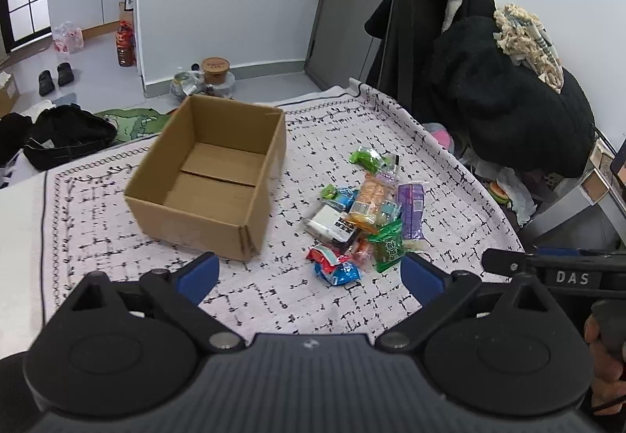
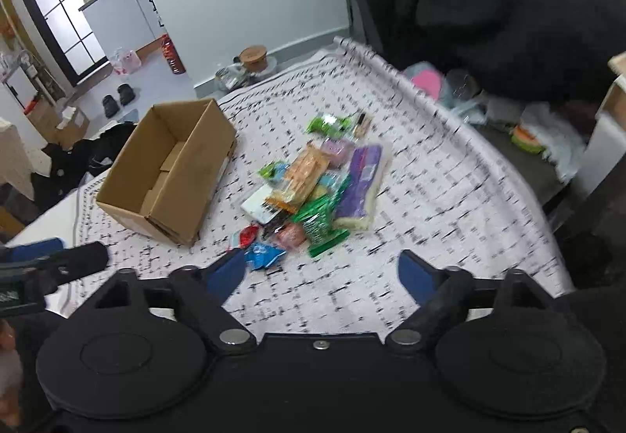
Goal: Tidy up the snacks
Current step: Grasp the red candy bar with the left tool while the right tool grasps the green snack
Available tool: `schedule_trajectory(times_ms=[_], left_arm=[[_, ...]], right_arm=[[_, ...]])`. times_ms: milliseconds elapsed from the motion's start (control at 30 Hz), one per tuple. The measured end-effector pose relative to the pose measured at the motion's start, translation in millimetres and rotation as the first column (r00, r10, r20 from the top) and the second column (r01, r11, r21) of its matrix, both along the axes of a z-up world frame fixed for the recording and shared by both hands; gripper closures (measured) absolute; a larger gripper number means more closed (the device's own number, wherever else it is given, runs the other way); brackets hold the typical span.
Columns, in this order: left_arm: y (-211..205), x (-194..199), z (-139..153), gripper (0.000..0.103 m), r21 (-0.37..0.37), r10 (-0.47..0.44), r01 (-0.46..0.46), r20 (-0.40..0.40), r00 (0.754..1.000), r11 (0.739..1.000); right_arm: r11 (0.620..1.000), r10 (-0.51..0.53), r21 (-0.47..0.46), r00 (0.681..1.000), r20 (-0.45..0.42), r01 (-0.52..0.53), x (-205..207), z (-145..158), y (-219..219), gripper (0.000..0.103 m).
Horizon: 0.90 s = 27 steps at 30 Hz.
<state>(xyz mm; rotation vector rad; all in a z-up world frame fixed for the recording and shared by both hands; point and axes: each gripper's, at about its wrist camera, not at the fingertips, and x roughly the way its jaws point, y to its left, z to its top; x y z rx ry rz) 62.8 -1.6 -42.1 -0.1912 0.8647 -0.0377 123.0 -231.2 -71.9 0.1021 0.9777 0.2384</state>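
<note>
Left wrist view showed an open brown cardboard box (image 1: 211,175) standing empty on the pale black-flecked tablecloth (image 1: 98,206), a heap of colourful wrapped snack packets (image 1: 364,214) just right of it. Left gripper (image 1: 309,274) hung open-fingered, gripping nothing. Right gripper (image 2: 321,268) likewise stood spread and empty before the heap.
</note>
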Motion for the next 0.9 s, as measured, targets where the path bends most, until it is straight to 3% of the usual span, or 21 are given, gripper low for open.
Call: schedule_trajectory(times_ms=[267,700,900], left_arm=[[-9,28,-23,0.017,-0.034,-0.009,0.007,-0.041,0.999,0.999],[-19,69,-58,0.035,-0.052,-0.023,0.017,-0.121,0.992,0.999],[-21,87,-81,0.045,-0.075,-0.022,0.01,-0.17,0.985,0.997]], right_arm=[[0.999,0.008,0.048,0.999,-0.037,-0.006,21,-17,2,0.041],[0.999,0.01,0.035,0.993,-0.116,-0.006,61,-51,11,0.053],[0.996,-0.025,0.083,0.984,-0.174,0.04,79,-69,7,0.063]])
